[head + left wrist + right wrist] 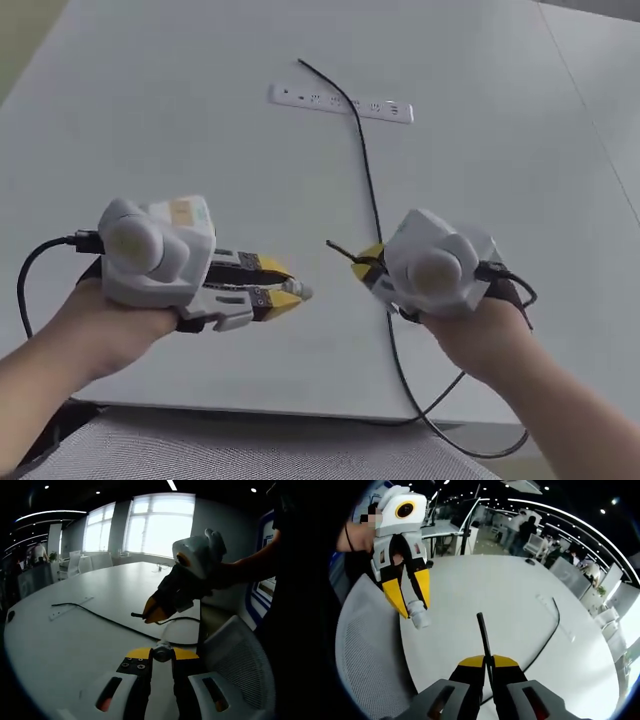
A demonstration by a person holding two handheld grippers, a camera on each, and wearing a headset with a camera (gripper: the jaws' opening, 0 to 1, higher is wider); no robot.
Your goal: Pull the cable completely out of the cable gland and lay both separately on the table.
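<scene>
**Cable and gland apart, one in each gripper**

A white worktop (180, 130) takes up most of the head view, with the mesh back of a chair (250, 450) just below its near edge. A white power strip (340, 103) lies flat toward the far side.

A thin black cable (368, 180) lies on the worktop. It crosses the strip and runs toward the near edge, passing by the right gripper.

Both grippers are held above the worktop near its near edge, tips pointing toward each other with a gap between them. The left hand (110, 320) holds the left gripper (295, 293), and the right hand (480, 330) holds the right gripper (365, 262).

The right gripper's yellow-tipped jaws are pinched narrow on the cable close to its end, and a short bare stub pokes out past them toward the left gripper. The right gripper view shows this stub rising straight from between the closed jaws.

The left gripper's jaws are clamped on the gland (162, 651), a small round grey piece sitting right at their tips. The gland is clear of the cable end, with nothing threaded through it, and neither piece rests on the worktop.
</scene>
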